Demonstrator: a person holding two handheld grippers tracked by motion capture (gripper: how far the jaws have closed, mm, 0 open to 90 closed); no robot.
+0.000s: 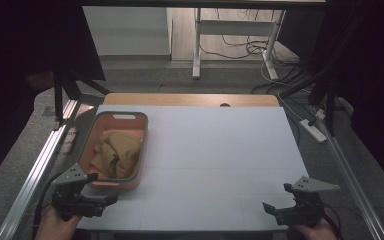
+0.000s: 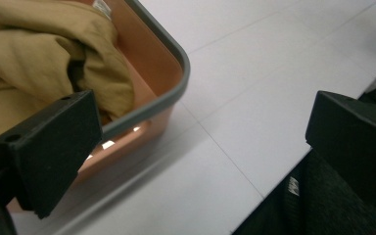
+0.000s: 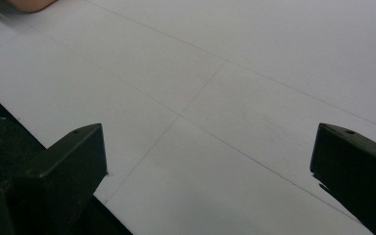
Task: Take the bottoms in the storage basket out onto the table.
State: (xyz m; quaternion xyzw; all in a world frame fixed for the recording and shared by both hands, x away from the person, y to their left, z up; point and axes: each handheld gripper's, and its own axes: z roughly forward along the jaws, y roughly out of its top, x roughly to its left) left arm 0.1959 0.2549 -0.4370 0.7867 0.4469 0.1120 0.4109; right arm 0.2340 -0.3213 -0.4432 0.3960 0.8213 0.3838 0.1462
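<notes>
Scene: a white table top (image 1: 215, 150) with an orange plastic bin (image 1: 141, 150) at centre left of the high view. Inside the bin lies a crumpled tan cloth (image 1: 116, 154), bunched into folds and filling most of the bin floor.

Left gripper (image 1: 102, 189): lower left of the high view, just beside the bin's near end. Jaws stand wide apart with nothing between them. In the left gripper view one jaw overlaps the bin's grey rim (image 2: 176, 93) at lower left; the other sits at the right edge over the table edge. The cloth (image 2: 44, 54) fills the upper left of that view.

Right gripper (image 1: 276, 197): lower right of the high view, well apart from the bin. Jaws also spread wide, empty, over bare table in the right gripper view.

Handling judgement:
- The cloth looks soft, light and limp; it should drape and trail when lifted, not hold shape.
- It is unlikely to slip from a firm pinch and is not fragile.
- The best hold is probably a raised fold or ridge near the top of the heap, where both jaws can close around a thick bunch.
- A single-layer edge would likely unfurl and drag on the bin wall.
- The bin itself looks light; it may shift or tip if the cloth snags on the rim.
</notes>
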